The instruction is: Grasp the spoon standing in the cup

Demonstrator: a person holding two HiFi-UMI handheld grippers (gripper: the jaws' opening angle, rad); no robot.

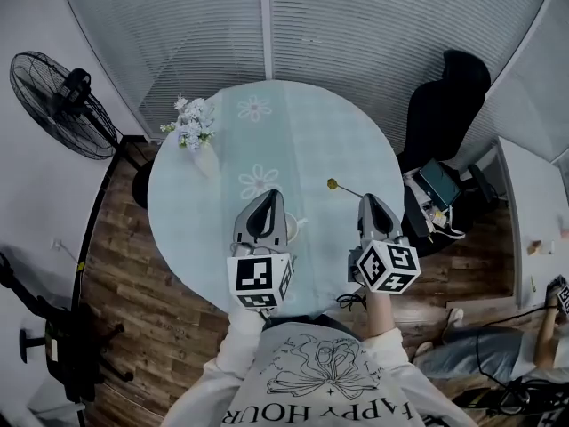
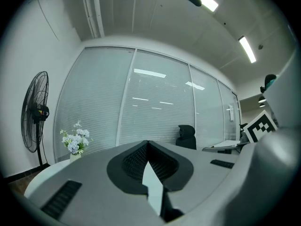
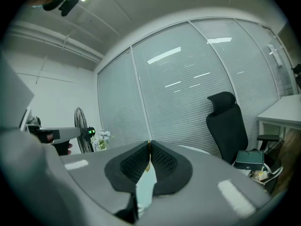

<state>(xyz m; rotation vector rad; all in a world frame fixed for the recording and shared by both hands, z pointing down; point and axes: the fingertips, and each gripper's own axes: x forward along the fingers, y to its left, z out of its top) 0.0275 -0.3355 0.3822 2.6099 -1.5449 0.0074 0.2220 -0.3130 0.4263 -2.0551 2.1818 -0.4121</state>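
My right gripper (image 1: 367, 199) hovers over the right half of the round table (image 1: 293, 132), shut on the thin handle of a spoon (image 1: 340, 187). The spoon's yellow bowl points left and away from me, free in the air. A golden sliver of the spoon (image 3: 148, 164) shows pinched between the jaws in the right gripper view. Just right of my left gripper (image 1: 269, 195), a white cup (image 1: 297, 229) peeks out on the table, mostly hidden by the gripper. The left jaws meet at the tip with nothing between them (image 2: 147, 142).
A vase of pale flowers (image 1: 194, 130) stands at the table's far left edge. A black office chair (image 1: 442, 105) and a low side table with clutter sit to the right. A standing fan (image 1: 55, 103) is at the far left, and blinds cover the window behind.
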